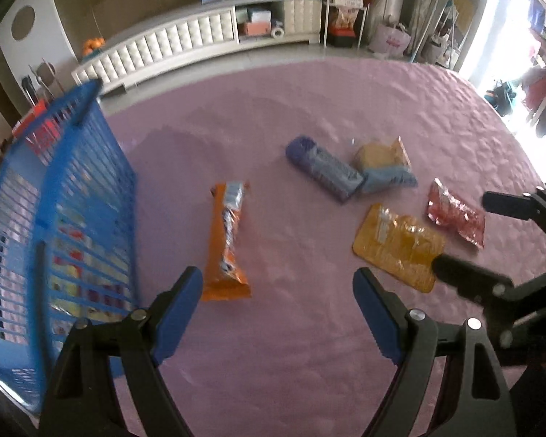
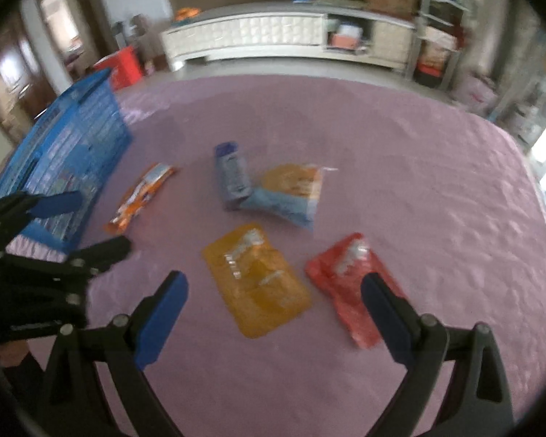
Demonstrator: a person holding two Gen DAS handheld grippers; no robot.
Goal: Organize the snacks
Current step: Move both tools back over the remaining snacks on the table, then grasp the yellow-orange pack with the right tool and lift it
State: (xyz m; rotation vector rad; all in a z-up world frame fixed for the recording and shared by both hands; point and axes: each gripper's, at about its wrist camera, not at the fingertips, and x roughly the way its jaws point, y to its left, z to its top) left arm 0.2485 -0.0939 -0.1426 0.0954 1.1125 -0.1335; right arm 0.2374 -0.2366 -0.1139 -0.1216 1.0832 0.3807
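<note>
Pink cloth (image 1: pixel 309 327) carries five loose snacks; blue basket (image 1: pixel 72 218) waits left. Left gripper (image 1: pixel 277 291) near orange bar (image 1: pixel 227 240), right gripper (image 2: pixel 273 291) over yellow pouch (image 2: pixel 258 280), both wide, empty, likely lining up picks.

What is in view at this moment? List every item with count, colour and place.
basket: 1, blue, slatted, at the cloth's left edge, with packets showing through the slats
long packet: 1, orange, lying nearest the basket
purple packet: 1, mid-cloth, one end touching the light-blue packet
light-blue packet: 1, light blue and tan, right of the purple packet
yellow pouch: 1, flat, ahead of the right hand-held gripper
red pouch: 1, right of the yellow pouch
cloth: 1, pink-purple, under everything
cabinet: 1, white, low, along the far wall
left hand-held gripper: 1, black with blue pads, open, empty
right hand-held gripper: 1, same colours, open, empty
</note>
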